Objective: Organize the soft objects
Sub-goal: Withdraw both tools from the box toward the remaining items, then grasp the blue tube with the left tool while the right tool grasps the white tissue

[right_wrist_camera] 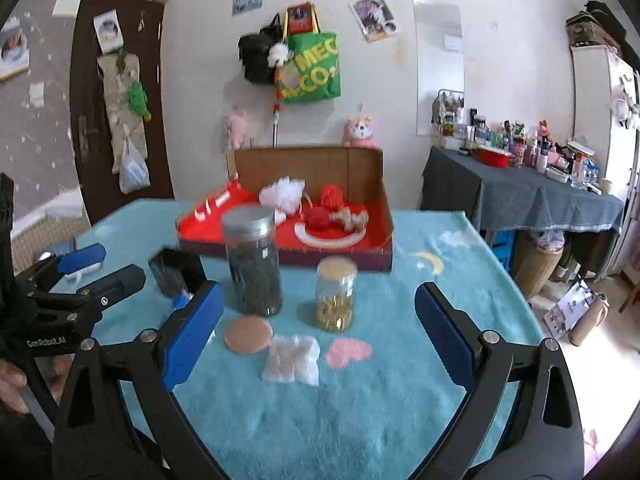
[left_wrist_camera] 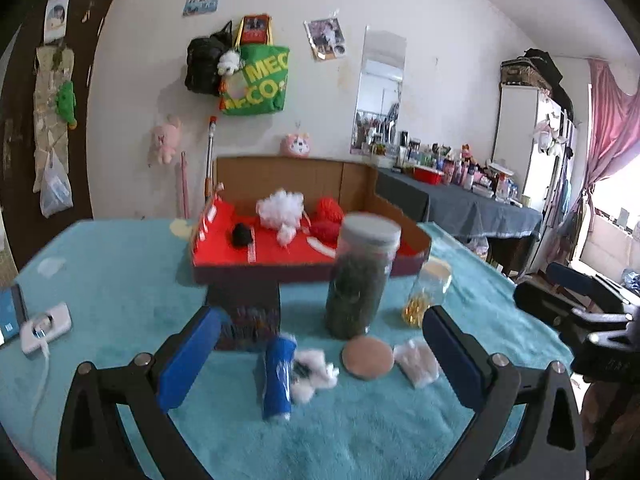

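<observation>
In the left wrist view, the left tool (left_wrist_camera: 322,354) stands open above the bench (left_wrist_camera: 120,280); a blue roll (left_wrist_camera: 277,376) and white cotton tuft (left_wrist_camera: 316,372) lie at lower centre. In the right wrist view, the right tool (right_wrist_camera: 318,336) is open too, empty, with a white cotton pad (right_wrist_camera: 292,360) at centre.

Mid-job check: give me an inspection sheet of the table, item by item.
Surface: teal fleece cloth, not fully flat.
Job's things: white stuffing and red yarn lie in the red-lined box; cotton tuft and cotton pad lie on the cloth.
Clutter: tall jar, small jar, round lid, blue roll.
Grippers: left gripper and right gripper open, empty.
Cables: white adapter with cord.
Surroundings: wall bags, cluttered side table.
</observation>
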